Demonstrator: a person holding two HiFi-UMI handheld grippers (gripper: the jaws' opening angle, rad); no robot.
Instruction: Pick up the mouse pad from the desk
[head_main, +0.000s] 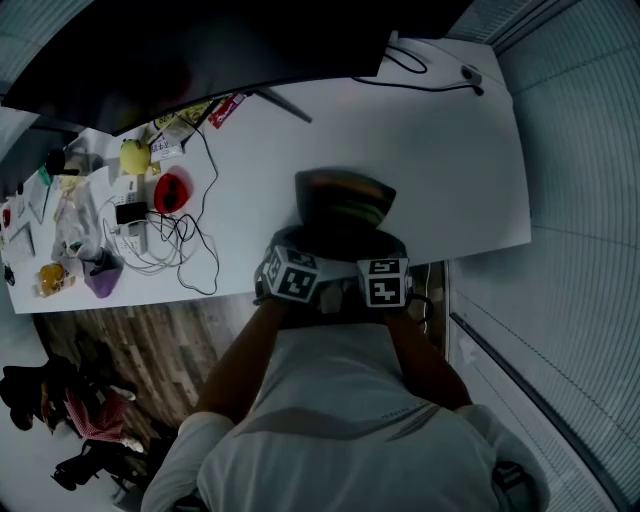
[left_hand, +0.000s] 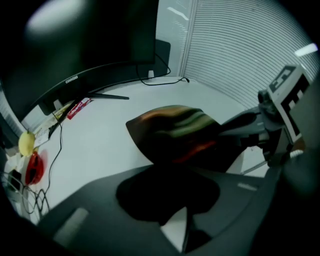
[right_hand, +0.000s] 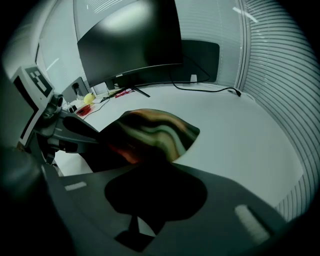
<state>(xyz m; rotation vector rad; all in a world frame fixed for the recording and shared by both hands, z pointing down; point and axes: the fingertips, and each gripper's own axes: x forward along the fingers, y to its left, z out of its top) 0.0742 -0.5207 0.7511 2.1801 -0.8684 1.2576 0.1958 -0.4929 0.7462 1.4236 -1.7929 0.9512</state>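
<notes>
Brightness: we find all three views dim, with a cold bluish tint.
Light: the white desk (head_main: 440, 130) is the brightest surface, and pale streaks of glare lie on the monitor (right_hand: 130, 45).
Shadows: the near foreground in both gripper views is almost black, without detail.
Blur: the mouse pad (head_main: 345, 195) looks smeared in the head view.
Distortion: we see a strong fisheye bend and dark corners everywhere.

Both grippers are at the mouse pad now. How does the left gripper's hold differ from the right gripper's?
The left gripper grips the mouse pad at the left end of its near edge; the right gripper grips the right end. The left gripper works on the side where the cables lie; the right gripper has bare desk beside it. Shared: both are shut on the pad, side by side, angled down.
</notes>
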